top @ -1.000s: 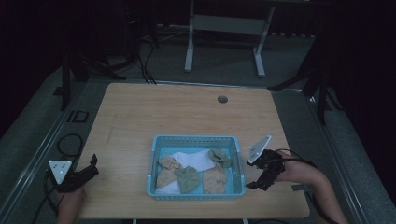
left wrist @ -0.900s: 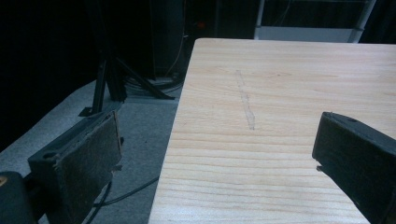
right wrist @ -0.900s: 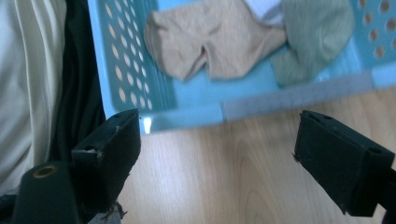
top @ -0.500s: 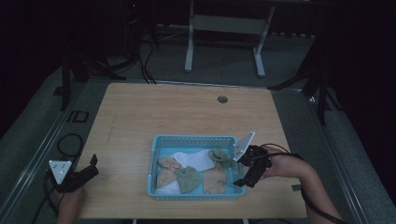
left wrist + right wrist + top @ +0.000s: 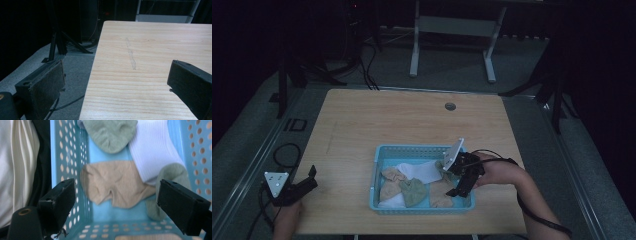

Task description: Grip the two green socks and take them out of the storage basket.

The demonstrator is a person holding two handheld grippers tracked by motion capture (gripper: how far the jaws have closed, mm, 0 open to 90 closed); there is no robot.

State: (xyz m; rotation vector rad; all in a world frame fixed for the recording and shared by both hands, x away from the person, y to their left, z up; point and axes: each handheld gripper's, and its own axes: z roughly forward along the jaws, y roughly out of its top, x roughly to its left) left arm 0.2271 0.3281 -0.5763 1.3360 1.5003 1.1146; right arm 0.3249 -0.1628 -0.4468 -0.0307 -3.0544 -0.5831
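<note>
While my right gripper (image 5: pixel 113 202) hung spread over the blue basket (image 5: pixel 63 155), the tan sock (image 5: pixel 115 183) lay between its jaws, just beyond the tips. I judged this the reach for a pick: next, lower and close on it. A second earlier that gripper sat outside the basket's right wall. My left gripper (image 5: pixel 117 85) idled, unclenched, over bare table (image 5: pixel 150 45).

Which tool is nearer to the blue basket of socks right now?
The right. The right tool hangs over the blue basket at its right end, jaws open above the socks; the left tool sits apart near the table's left edge.
</note>
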